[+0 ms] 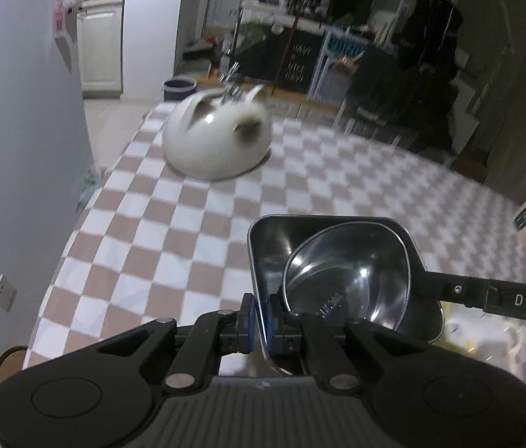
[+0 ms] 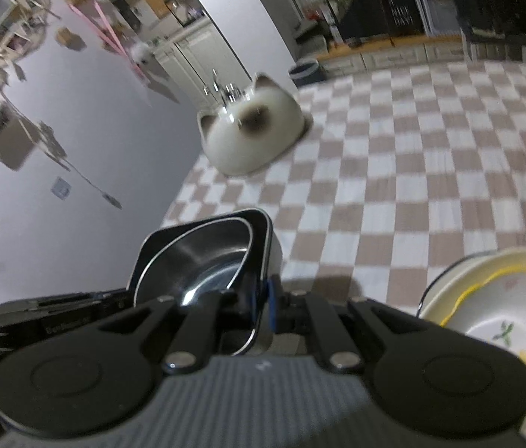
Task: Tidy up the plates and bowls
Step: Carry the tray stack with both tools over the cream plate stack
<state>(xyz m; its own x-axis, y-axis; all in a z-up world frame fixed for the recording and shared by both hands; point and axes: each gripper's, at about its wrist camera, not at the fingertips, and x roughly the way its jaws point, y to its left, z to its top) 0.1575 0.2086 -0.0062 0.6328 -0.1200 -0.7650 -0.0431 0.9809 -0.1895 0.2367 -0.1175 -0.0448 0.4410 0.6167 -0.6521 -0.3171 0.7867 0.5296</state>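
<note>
A square steel tray holds a round steel bowl above the checkered table. My left gripper is shut on the tray's near rim. My right gripper is shut on the tray's opposite rim, with the bowl inside; its arm shows in the left wrist view. A white cat-faced bowl lies upside down at the far left of the table, also in the right wrist view.
A stack of white and yellow floral plates sits on the table at the right. A grey wall runs along the table's left edge. Kitchen shelves and a dark bin stand beyond the far edge.
</note>
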